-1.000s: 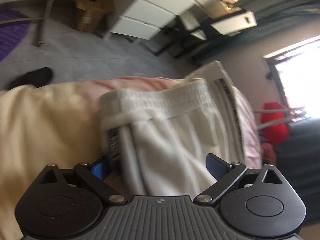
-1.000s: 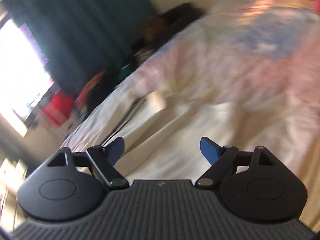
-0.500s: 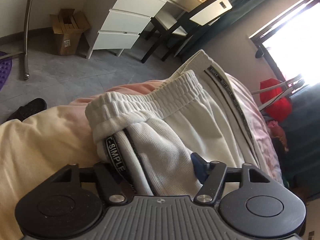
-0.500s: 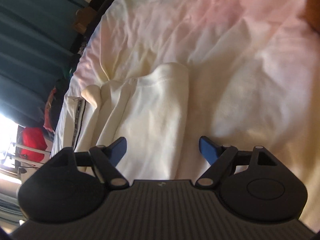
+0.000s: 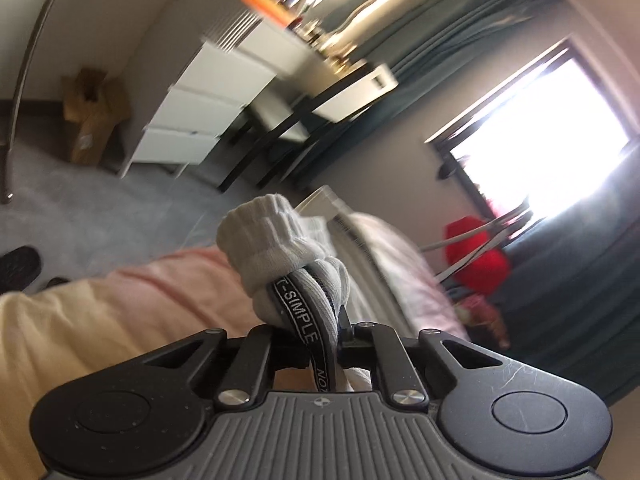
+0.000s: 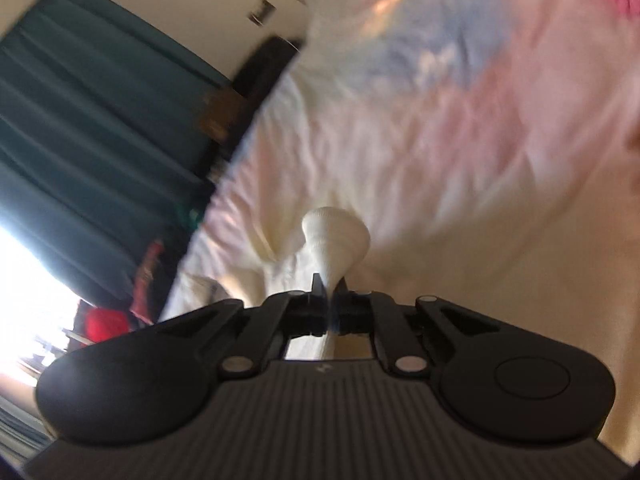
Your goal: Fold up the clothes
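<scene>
A pair of white sweatpants with a black lettered side stripe lies on the bed. My left gripper point(image 5: 316, 320) is shut on the bunched ribbed waistband point(image 5: 276, 248), which bulges out above the jaws. The rest of the pants point(image 5: 360, 264) trails away over the bed behind it. My right gripper point(image 6: 329, 292) is shut on another bunched end of the cream-white pants point(image 6: 336, 236), and that fabric point(image 6: 256, 280) drapes down to the left onto the bed. Both views are blurred by motion.
The bed cover point(image 6: 460, 140) is pastel pink, yellow and blue. A white drawer unit point(image 5: 208, 108), a black desk point(image 5: 320, 96) and a cardboard box point(image 5: 92, 116) stand across the grey floor. A bright window point(image 5: 540, 152), teal curtains point(image 6: 80, 128) and a red item point(image 5: 476, 260) are beyond the bed.
Both grippers went from open to shut on the pants. The left closed on the waistband and lifted it. The right dropped onto the other end and closed on it.
</scene>
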{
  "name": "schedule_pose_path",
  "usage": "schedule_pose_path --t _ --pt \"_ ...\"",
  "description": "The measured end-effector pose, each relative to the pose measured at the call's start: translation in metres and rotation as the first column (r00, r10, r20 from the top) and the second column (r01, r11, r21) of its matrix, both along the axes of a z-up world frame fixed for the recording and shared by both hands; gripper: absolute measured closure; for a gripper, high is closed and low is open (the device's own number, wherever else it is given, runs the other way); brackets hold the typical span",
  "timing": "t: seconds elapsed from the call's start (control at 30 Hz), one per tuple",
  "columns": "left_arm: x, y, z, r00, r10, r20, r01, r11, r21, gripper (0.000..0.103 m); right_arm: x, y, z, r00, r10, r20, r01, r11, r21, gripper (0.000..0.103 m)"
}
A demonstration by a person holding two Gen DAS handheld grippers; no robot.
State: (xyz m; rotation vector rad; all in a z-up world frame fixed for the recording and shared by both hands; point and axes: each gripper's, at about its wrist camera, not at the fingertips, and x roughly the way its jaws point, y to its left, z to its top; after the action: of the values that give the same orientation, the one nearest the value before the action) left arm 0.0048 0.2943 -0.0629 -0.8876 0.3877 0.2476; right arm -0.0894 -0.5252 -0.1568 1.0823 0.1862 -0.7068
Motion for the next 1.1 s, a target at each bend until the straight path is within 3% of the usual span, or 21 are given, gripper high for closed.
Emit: schedule_pose_path --t 0.07,0.23,0.47,0.63,0.73,0.83,1.0,1.07,1.1 --pt "0.0 0.001 0.011 1.0 0.0 0.025 0.0 1.0 -0.005 0.092 0.007 0.0 0.014 1.0 0.022 -0.007 -0.023 0.998 -0.052 0.097" --pt "0.035 0.001 0.038 1.0 -0.006 0.017 0.006 1.0 0.006 0.092 0.043 -0.012 0.051 0.999 0.042 0.027 -0.04 0.996 -0.079 0.097" --pt "0.162 -0.012 0.071 0.999 -0.021 -0.026 0.023 0.994 0.106 0.092 0.177 -0.016 0.091 0.995 0.099 -0.018 -0.101 0.977 -0.189 0.097" --pt "0.272 -0.021 0.065 0.996 -0.023 -0.087 0.038 0.985 0.17 0.091 0.286 -0.012 0.07 0.99 0.104 -0.095 -0.124 0.963 -0.238 0.097" --pt "0.339 -0.031 0.042 0.985 -0.022 -0.17 0.062 0.97 0.237 0.091 0.347 -0.002 0.041 0.969 0.106 -0.221 -0.171 0.938 -0.303 0.097" --pt "0.388 -0.04 0.009 0.964 -0.017 -0.265 0.09 0.959 0.267 0.089 0.385 -0.001 0.005 0.948 0.101 -0.302 -0.192 0.939 -0.287 0.097" --pt "0.423 -0.034 -0.033 0.928 -0.039 -0.37 0.124 0.97 0.209 0.081 0.407 0.0 -0.023 0.929 0.112 -0.351 -0.213 0.942 -0.261 0.092" --pt "0.421 -0.028 -0.035 0.924 -0.071 -0.375 0.15 0.971 0.186 0.079 0.406 -0.005 -0.023 0.931 0.157 -0.329 -0.239 0.945 -0.224 0.08" --pt "0.418 -0.027 -0.034 0.923 -0.091 -0.373 0.165 0.971 0.173 0.074 0.402 -0.005 -0.021 0.933 0.185 -0.308 -0.257 0.943 -0.212 0.074"
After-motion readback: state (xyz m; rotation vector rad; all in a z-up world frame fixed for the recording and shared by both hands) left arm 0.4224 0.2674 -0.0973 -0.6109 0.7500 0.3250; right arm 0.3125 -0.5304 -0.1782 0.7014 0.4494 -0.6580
